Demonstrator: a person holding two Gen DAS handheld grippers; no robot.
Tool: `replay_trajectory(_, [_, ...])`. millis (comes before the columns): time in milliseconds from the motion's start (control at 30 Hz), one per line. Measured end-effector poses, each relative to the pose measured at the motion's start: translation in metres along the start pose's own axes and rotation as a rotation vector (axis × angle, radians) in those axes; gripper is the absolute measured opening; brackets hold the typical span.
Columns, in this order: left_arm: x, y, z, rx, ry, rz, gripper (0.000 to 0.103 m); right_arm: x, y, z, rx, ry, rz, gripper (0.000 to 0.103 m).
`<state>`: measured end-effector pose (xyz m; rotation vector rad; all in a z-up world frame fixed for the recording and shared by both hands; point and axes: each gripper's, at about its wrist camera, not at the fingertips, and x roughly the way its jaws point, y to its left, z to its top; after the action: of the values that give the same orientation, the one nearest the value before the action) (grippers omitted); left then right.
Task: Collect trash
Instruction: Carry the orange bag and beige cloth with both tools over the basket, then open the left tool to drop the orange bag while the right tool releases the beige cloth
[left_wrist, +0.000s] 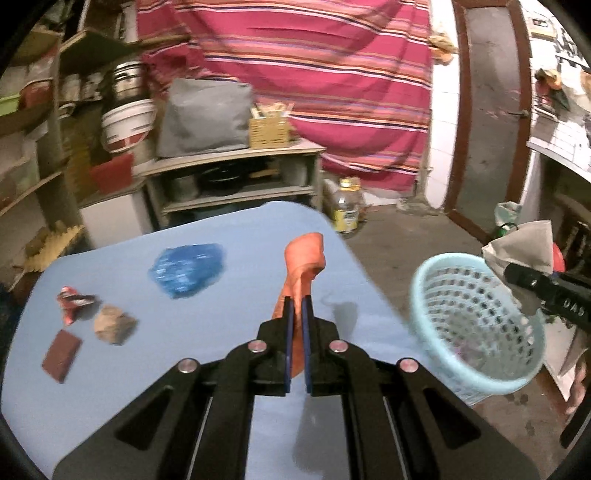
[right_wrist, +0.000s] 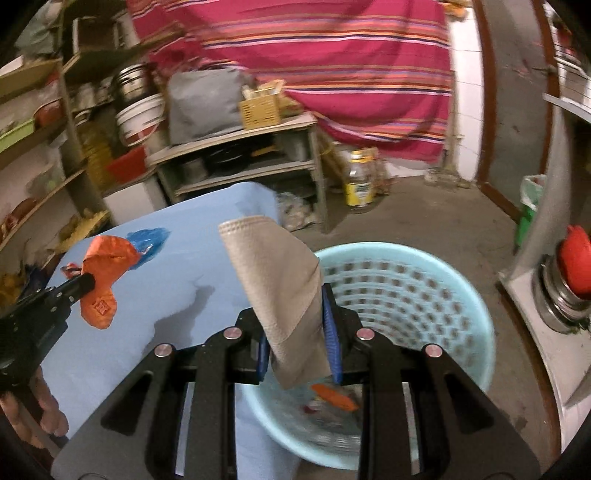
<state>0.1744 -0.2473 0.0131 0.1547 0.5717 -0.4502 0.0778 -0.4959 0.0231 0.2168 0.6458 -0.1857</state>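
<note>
My left gripper (left_wrist: 297, 306) is shut on an orange wrapper (left_wrist: 304, 258), held above the blue table (left_wrist: 221, 350). In the right wrist view the left gripper (right_wrist: 86, 282) and its orange wrapper (right_wrist: 101, 284) sit at the left. My right gripper (right_wrist: 295, 332) is shut on a beige paper napkin (right_wrist: 277, 291), held over the near rim of the light-blue basket (right_wrist: 424, 295). The basket (left_wrist: 476, 321) stands on the floor right of the table, with some trash (right_wrist: 334, 397) at its bottom. A blue crumpled bag (left_wrist: 188, 269), a red wrapper (left_wrist: 72, 302), a tan wad (left_wrist: 112, 325) and a brown packet (left_wrist: 61, 354) lie on the table.
A low shelf unit (left_wrist: 236, 177) with a grey bag and a wicker box stands behind the table. A plastic jar (left_wrist: 345, 206) sits on the concrete floor. A striped red curtain (left_wrist: 314, 74) hangs at the back. Cluttered shelves (left_wrist: 33, 140) line the left wall, and a door (left_wrist: 487, 110) is at the right.
</note>
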Motion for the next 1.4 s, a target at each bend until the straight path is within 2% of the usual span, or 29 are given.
replay_trajectory(167, [0.013, -0.055, 0.013, 0.026, -0.006, -0.034, 0.005, -0.006, -0.037, -0.003, 0.076, -0.001, -0.012, 0.025])
replay_trajectory(400, [0.023, -0.108, 0.020, 0.084, 0.002, -0.106, 0.005, -0.009, -0.062, -0.003, 0.108, -0.002, -0.034, 0.025])
replay_trajectory(767, [0.056, -0.153, 0.035, 0.081, 0.072, -0.219, 0.005, -0.006, -0.088, -0.009, 0.177, 0.018, -0.043, 0.025])
replay_trajectory(900, [0.064, -0.160, 0.040, 0.093, 0.105, -0.226, 0.007, -0.005, -0.093, -0.008, 0.186, 0.018, -0.045, 0.025])
replay_trajectory(967, [0.069, -0.161, 0.039, 0.092, 0.126, -0.231, 0.019, -0.004, -0.094, -0.007, 0.192, 0.021, -0.045, 0.025])
replay_trajectory(1033, [0.069, -0.159, 0.037, 0.087, 0.120, -0.209, 0.065, -0.003, -0.093, -0.008, 0.196, 0.024, -0.049, 0.025])
replay_trajectory(1100, [0.065, -0.156, 0.035, 0.093, 0.096, -0.197, 0.067, -0.003, -0.093, -0.009, 0.200, 0.027, -0.052, 0.025])
replay_trajectory(1200, [0.063, -0.149, 0.033, 0.088, 0.119, -0.204, 0.067, 0.000, -0.094, -0.010, 0.202, 0.035, -0.051, 0.025])
replay_trajectory(1267, [0.060, -0.141, 0.032, 0.071, 0.119, -0.209, 0.074, 0.003, -0.092, -0.010, 0.198, 0.046, -0.050, 0.026])
replay_trajectory(1400, [0.046, -0.117, 0.028, 0.069, 0.086, -0.156, 0.084, 0.013, -0.081, -0.009, 0.175, 0.065, -0.045, 0.029])
